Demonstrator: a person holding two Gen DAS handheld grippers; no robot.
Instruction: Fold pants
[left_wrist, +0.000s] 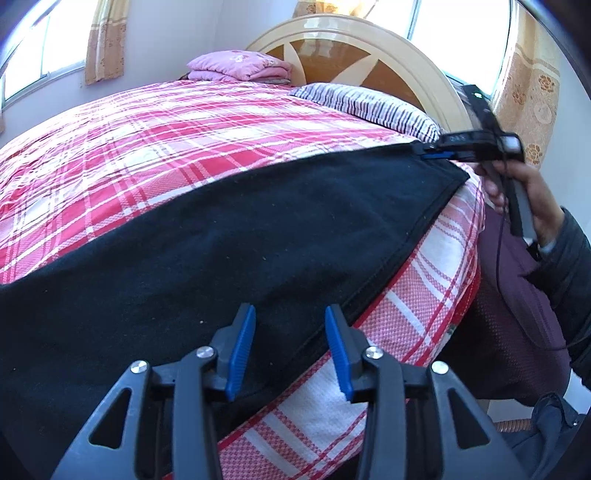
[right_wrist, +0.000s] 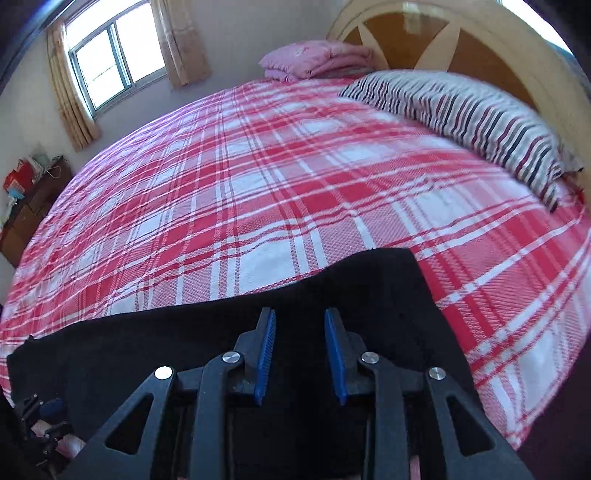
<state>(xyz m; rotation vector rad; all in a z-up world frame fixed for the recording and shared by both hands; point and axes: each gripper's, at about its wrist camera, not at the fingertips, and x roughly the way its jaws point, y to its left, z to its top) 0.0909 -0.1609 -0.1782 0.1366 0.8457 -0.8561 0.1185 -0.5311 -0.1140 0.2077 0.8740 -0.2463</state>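
Black fleece pants (left_wrist: 229, 236) spread flat along the near edge of a bed under a red-and-white plaid bedspread (left_wrist: 155, 147), one hemmed end reaching toward the headboard side.

Left hand-held gripper (left_wrist: 290, 350) poised just above the pants' long seamed edge, blue ribbed pads (left_wrist: 242, 347) parted, nothing pinched between them: released.

Right hand-held gripper (right_wrist: 299, 350) over the far end of the pants (right_wrist: 332, 295), pads apart in its own view, dark cloth lying beneath the gap. In the left wrist view, its tips (left_wrist: 430, 151) right at the pants' corner; true grip on the fabric impossible to tell. Person's hand (left_wrist: 532, 195) wrapped round its handle.

Striped pillow (right_wrist: 480, 122) and folded pink quilt (right_wrist: 314, 59) against the arched wooden headboard (left_wrist: 369, 48).
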